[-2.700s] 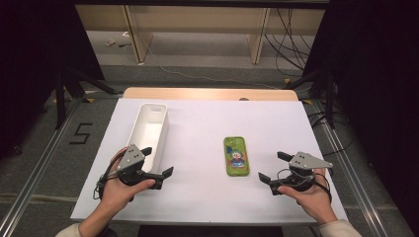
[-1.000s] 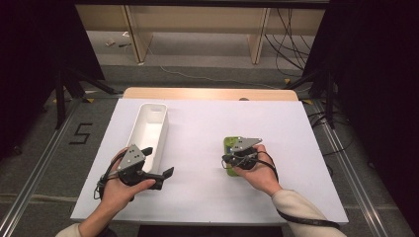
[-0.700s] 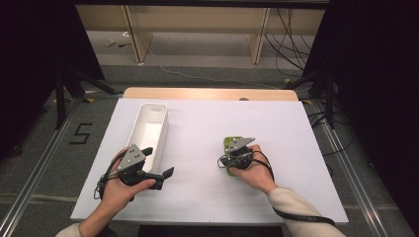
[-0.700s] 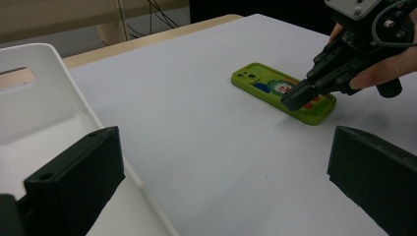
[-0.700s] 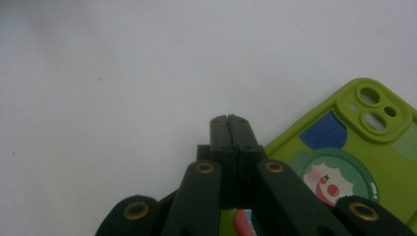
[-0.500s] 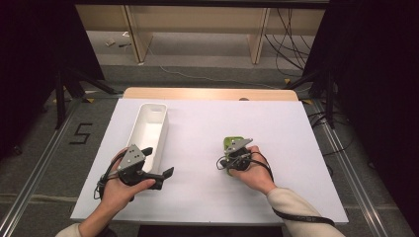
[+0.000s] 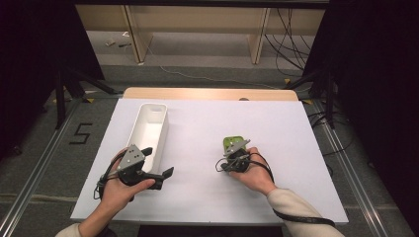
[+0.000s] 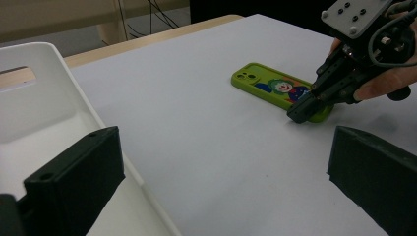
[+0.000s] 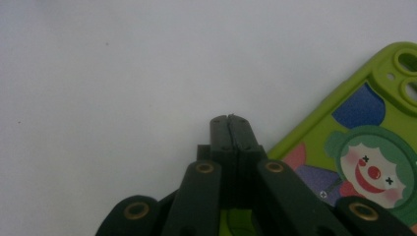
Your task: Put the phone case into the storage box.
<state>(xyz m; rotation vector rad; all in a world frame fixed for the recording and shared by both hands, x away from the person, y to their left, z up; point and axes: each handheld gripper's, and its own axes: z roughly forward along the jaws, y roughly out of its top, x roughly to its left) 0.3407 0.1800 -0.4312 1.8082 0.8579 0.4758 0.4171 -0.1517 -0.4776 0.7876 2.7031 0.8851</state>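
My right gripper (image 9: 231, 120), jaws pressed together on nothing, points down at the near edge of the flat lime-green clown-print phone case (image 8: 275, 88) lying mid-counter. My left gripper (image 7: 160, 177) rests wide open beside the long white plastic bin (image 7: 148, 129), whose visible interior is bare. My right hand (image 7: 254, 173) hides the case's near end.

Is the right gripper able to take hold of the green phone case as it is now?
Probably not yet: the right gripper touches the phone case's near edge, but its jaws are closed together, gripping nothing.
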